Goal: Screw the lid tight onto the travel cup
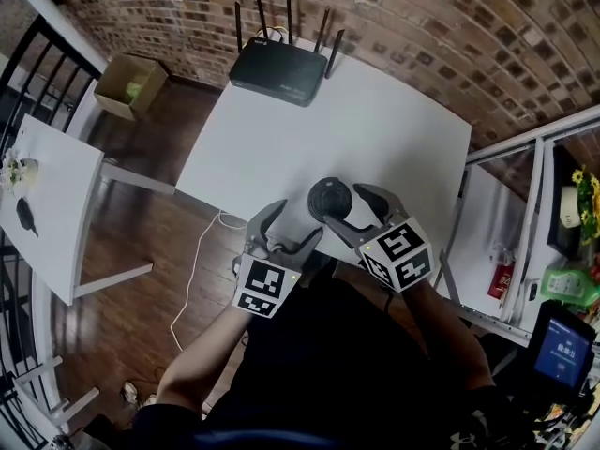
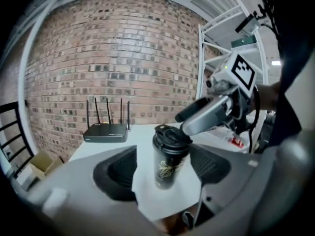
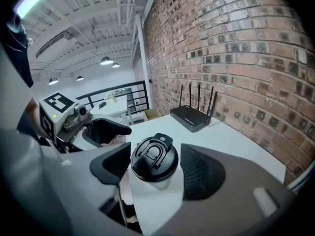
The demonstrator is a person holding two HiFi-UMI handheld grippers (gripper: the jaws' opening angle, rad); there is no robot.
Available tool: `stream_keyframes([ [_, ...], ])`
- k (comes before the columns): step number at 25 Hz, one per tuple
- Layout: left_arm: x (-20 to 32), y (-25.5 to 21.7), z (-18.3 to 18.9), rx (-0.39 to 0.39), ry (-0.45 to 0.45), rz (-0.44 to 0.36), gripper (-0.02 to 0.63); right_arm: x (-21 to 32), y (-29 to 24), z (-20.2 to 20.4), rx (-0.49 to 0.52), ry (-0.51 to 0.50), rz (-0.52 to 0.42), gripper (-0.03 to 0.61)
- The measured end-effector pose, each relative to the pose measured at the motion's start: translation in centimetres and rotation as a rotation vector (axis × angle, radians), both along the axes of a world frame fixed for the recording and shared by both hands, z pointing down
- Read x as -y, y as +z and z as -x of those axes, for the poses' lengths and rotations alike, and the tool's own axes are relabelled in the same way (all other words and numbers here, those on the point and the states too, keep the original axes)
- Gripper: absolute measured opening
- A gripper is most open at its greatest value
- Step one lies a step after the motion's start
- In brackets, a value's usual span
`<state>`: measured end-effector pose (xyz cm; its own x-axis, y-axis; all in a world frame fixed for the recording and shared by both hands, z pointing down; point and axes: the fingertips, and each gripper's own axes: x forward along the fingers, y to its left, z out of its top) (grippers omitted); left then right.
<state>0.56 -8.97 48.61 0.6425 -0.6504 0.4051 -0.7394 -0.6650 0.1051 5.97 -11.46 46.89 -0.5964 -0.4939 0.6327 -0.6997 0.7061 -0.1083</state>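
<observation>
A clear travel cup (image 1: 330, 198) with a black flip lid (image 3: 154, 158) stands upright near the front edge of the white table (image 1: 375, 129). My right gripper (image 1: 349, 208) is open, its jaws on either side of the lid; a gap shows at the right pad (image 3: 202, 171). From the left gripper view, one right finger (image 2: 204, 118) lies against the lid's rim. My left gripper (image 1: 298, 221) hangs open just left of the cup, over the table edge. The cup (image 2: 168, 163) appears between its pads, untouched and farther ahead.
A black router (image 1: 279, 71) with several antennas sits at the table's far edge by the brick wall. A cardboard box (image 1: 131, 84) and a white cable (image 1: 192, 270) lie on the wooden floor to the left. White shelving (image 1: 525, 157) stands at the right.
</observation>
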Motion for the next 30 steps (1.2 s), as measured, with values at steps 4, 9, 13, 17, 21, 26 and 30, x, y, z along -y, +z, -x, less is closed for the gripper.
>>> stream_keyframes([
  [4,0.0,-2.0,-0.2,-0.044,0.001,-0.019,0.321,-0.6,-0.5,0.0,0.003,-0.088,-0.032,0.284],
  [9,0.4,-5.0,-0.7,-0.095,-0.031,-0.094,0.197,-1.0,-3.0,0.3,0.039,-0.137,-0.131,0.156],
  [13,1.0,-8.3,-0.2,-0.144,-0.076,-0.156,0.136,-1.3,-5.5,0.1,0.169,-0.069,-0.157,0.038],
  [17,0.7,-10.2,-0.4,-0.166,-0.068,-0.178,0.101,-1.5,-6.3,-0.4,0.217,-0.027,-0.176,0.021],
  [21,0.0,-10.3,-1.1,-0.199,-0.045,-0.148,0.006,-1.5,-6.8,-1.2,0.266,0.024,-0.194,0.011],
  [26,-0.3,-10.6,-1.8,-0.223,-0.024,-0.134,0.006,-1.4,-8.3,-1.9,0.317,0.066,-0.247,0.011],
  [30,-0.4,-11.6,-2.2,-0.220,-0.011,-0.141,0.006,-1.3,-9.5,-2.6,0.326,0.097,-0.295,0.011],
])
